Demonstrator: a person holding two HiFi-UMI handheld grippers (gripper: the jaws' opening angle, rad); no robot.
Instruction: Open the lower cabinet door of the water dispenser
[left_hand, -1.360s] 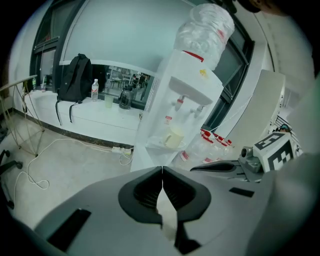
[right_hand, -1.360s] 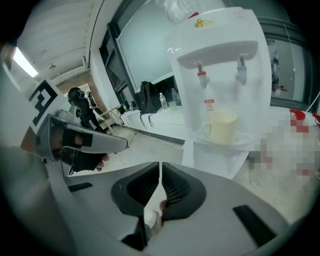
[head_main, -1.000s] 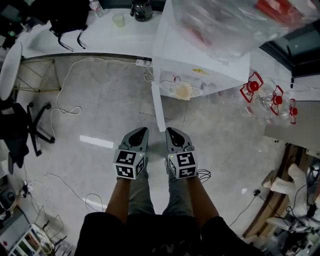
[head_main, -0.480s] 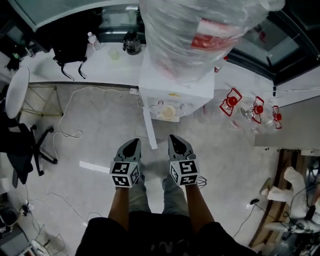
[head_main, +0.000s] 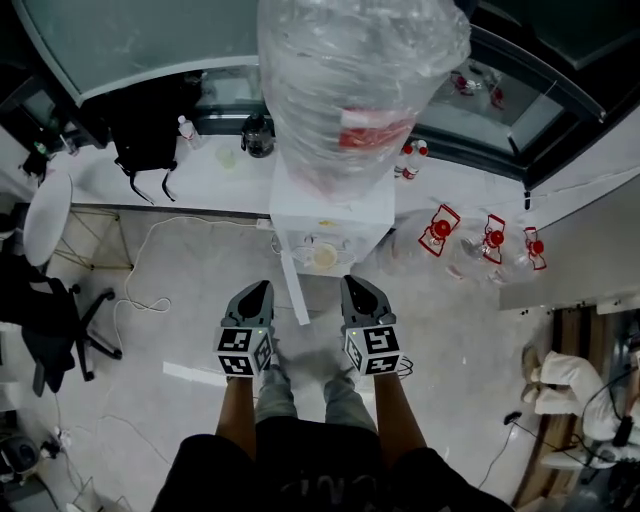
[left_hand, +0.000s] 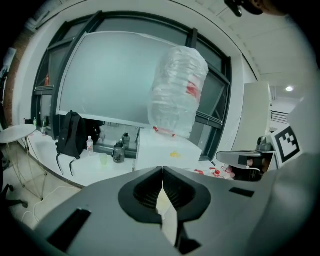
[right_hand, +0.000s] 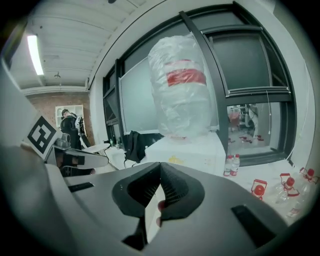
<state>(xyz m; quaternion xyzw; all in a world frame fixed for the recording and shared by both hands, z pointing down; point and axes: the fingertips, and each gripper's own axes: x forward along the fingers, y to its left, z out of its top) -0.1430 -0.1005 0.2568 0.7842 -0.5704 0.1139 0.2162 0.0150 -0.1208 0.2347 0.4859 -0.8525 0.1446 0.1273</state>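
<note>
The white water dispenser (head_main: 325, 225) stands ahead of me, topped by a big bottle wrapped in clear plastic (head_main: 350, 90). A thin white panel (head_main: 293, 288) juts from its lower left front toward me: the lower cabinet door, swung out and seen edge-on. My left gripper (head_main: 252, 295) and right gripper (head_main: 358, 290) hang side by side in front of the dispenser, one on each side of that panel, touching nothing. Both are shut and hold nothing. The dispenser (left_hand: 167, 150) shows above the closed jaws in the left gripper view, and the dispenser (right_hand: 187, 150) likewise in the right gripper view.
A white counter (head_main: 200, 180) runs left of the dispenser with a black backpack (head_main: 140, 130), a dark kettle (head_main: 257, 135) and a small bottle. Empty jugs with red caps (head_main: 440, 228) lie on the floor at right. An office chair (head_main: 50, 310) and a loose cable (head_main: 150, 245) are at left.
Both grippers have risen together, still shut and side by side. The view has lifted, so the dispenser's whole top and bottle now show, farther from me.
</note>
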